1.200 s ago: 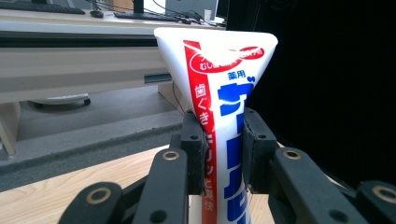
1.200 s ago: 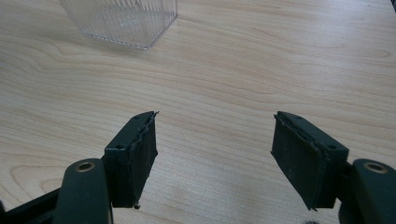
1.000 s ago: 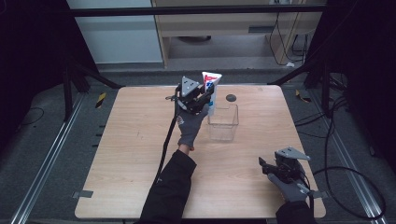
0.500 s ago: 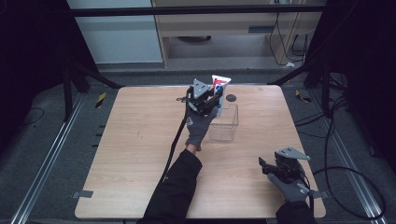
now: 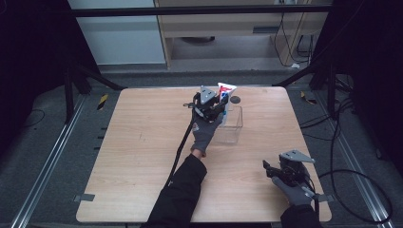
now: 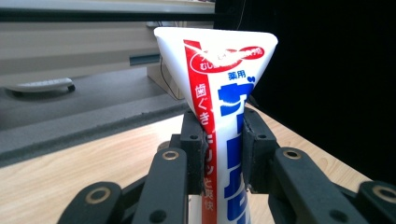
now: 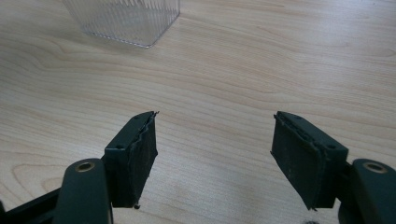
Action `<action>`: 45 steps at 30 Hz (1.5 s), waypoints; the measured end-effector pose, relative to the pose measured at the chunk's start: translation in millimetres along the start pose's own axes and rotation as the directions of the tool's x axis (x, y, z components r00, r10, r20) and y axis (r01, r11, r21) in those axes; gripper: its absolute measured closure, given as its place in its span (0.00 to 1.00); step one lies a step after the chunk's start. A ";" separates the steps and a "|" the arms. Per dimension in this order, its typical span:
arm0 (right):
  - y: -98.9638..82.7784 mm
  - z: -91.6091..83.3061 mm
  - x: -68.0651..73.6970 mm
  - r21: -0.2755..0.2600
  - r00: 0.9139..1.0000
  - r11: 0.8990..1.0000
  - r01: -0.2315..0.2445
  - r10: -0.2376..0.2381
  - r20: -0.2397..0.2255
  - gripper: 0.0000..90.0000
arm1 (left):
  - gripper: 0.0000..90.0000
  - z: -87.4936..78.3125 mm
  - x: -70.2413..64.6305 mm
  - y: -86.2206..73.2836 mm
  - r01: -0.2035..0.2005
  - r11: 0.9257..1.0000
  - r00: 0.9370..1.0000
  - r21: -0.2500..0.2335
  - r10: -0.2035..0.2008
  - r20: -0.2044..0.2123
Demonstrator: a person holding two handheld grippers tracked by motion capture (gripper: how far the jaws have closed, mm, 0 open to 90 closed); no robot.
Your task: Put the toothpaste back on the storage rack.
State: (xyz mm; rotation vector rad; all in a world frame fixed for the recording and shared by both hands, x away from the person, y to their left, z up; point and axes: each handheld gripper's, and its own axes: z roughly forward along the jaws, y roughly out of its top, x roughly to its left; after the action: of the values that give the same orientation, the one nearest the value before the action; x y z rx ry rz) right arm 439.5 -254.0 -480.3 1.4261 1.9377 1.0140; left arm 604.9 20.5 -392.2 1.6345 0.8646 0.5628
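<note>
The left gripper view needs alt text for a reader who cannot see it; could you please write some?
A white toothpaste tube with red and blue Japanese lettering stands upright, crimped end up, clamped between the black pads of the left claw. Behind it lie a light wooden table and a dark backdrop.

toothpaste tube (image 5: 225,91) upright above the clear box (image 5: 230,124) at the table's (image 5: 123,156) far middle — right gripper (image 5: 272,172) near front-right corner.

The left hand-held gripper (image 6: 223,149) clamps a white tube (image 6: 224,93) with red and blue print between its two black pads (image 6: 194,149), the tube standing upright with its flat crimped end on top. The wooden table (image 6: 70,163) lies below, its far edge behind the tube.
</note>
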 end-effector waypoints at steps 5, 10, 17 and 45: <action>-0.1 0.3 0.1 -0.002 1.000 1.000 0.005 -0.005 -0.001 0.34 | 0.81 2.3 1.2 -8.4 0.010 1.000 1.000 0.017 -0.010 -0.001; 0.0 0.7 0.6 -0.002 1.000 1.000 0.007 -0.007 -0.002 0.34 | 0.81 4.4 1.9 -16.8 0.011 0.999 1.000 0.041 -0.012 0.004; 0.0 1.0 1.2 0.005 1.000 1.000 0.000 0.000 -0.006 0.34 | 0.81 6.9 2.5 -30.3 0.016 0.998 1.000 0.056 -0.017 0.010; 0.0 1.8 1.1 0.009 1.000 1.000 0.008 -0.008 -0.001 0.34 | 0.80 9.2 -3.1 -56.0 -0.063 0.992 0.998 0.108 0.065 -0.020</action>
State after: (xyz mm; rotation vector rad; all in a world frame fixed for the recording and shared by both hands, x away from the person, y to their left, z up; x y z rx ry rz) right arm 440.5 -252.5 -481.3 1.4218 1.9496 1.0042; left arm 596.4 17.1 -448.4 1.7617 0.8749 0.5899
